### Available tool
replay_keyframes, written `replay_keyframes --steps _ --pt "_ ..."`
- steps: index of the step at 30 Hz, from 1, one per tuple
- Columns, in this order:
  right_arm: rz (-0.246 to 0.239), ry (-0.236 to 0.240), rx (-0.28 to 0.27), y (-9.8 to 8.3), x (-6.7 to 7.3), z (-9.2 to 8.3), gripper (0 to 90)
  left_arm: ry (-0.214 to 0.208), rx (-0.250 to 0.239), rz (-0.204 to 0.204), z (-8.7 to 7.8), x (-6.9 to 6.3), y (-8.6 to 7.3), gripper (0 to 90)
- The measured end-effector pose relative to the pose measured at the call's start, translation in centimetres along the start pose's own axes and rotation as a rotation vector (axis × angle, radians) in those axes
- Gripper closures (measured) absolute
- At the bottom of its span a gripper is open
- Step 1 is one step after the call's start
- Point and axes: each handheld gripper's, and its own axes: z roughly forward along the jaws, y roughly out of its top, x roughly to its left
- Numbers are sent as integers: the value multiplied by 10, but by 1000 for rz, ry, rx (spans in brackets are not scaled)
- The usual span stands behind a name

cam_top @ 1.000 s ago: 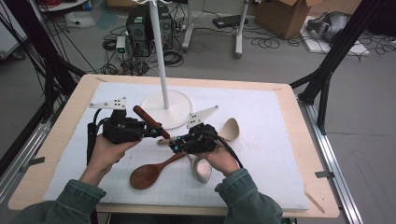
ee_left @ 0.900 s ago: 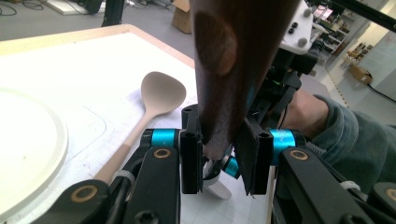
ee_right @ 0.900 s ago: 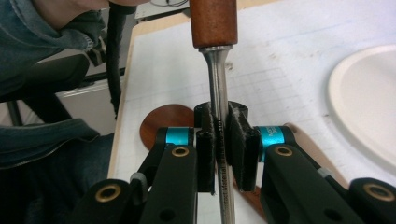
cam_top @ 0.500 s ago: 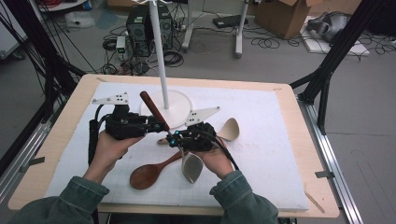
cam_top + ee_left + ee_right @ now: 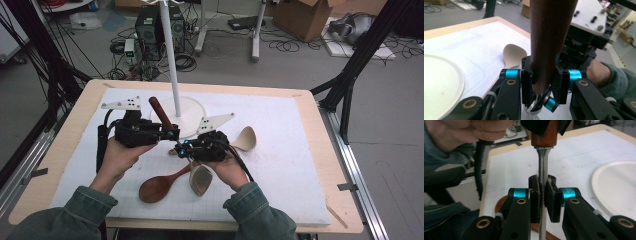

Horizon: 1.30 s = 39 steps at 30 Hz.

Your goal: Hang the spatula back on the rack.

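Item: utensil with brown wooden handle (image 5: 161,114) and metal shaft (image 5: 542,167), held above the tabletop (image 5: 280,130) at 7 o'clock of the white stand base (image 5: 186,111). Left hand-held gripper (image 5: 541,82), jaws lately closing, clamped the handle; right hand-held gripper (image 5: 543,192) pinched the shaft, steadying both ends.

A light wooden table (image 5: 335,150) with rounded corners carries a white gridded mat (image 5: 280,150). Beyond the tool, at the table's far side, a grey concrete floor (image 5: 300,70) spreads out, strewn with loose black cables (image 5: 295,46). Straight behind the tool stands a black computer tower (image 5: 149,30) on that floor, with a white metal stand leg (image 5: 257,35) further right. A brown cardboard box (image 5: 300,15) sits at the far right, and beside it a grey headset-like device on a white sheet (image 5: 350,31). Black metal frame struts (image 5: 360,60) slant down right of the tool, and others (image 5: 40,55) rise to its left. The light is even and soft.
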Motion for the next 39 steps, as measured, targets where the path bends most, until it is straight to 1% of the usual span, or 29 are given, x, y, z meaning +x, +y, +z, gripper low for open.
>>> replay_keyframes --steps 4,6,9,10,11,14,15,16,18,19,22,25,26,28,30,33,34,39 --pt "11 95 -5 -2 -7 -2 812 -25 15 19 0 -2 3 731" --pt "17 117 16 -4 -8 -3 808 -32 19 27 -1 -1 5 730" --pt "17 157 28 -6 -11 -2 804 -49 26 35 -2 0 8 731" --pt "27 174 27 -6 -11 -2 805 -56 25 35 -2 -1 9 731" --pt "24 187 23 -7 -12 -1 809 -63 21 37 -2 0 9 731" --pt "35 212 16 -7 -12 2 831 -70 17 32 -3 0 10 731" --pt "23 209 11 -7 -12 2 835 -69 16 33 -4 1 10 731" --pt "21 200 9 -7 -11 2 839 -62 14 32 -4 1 10 730" --pt "21 170 4 -6 -10 1 843 -51 -3 23 -5 2 10 727" --pt "17 147 -3 -5 -9 1 844 -49 -15 15 -5 2 11 724" --pt "10 86 -14 -3 -5 -1 845 -33 -29 -1 -5 3 11 690" --pt "23 35 -21 -2 -2 0 844 -9 -35 -3 -4 3 11 685" --pt "20 24 -30 -1 -2 0 844 -4 -38 -8 -4 3 11 685" --pt "42 12 -33 -1 -1 0 844 9 -42 -11 -4 3 11 685" --pt "37 -7 -42 -1 -1 1 844 8 -43 -12 -4 3 11 690" --pt "43 -11 -41 0 -1 1 843 13 -42 1 -5 2 12 724" --pt "46 2 -41 -1 -1 1 842 12 -37 8 -5 2 12 728" --pt "45 76 -43 -1 -4 -1 833 -35 -18 31 -6 1 16 731"
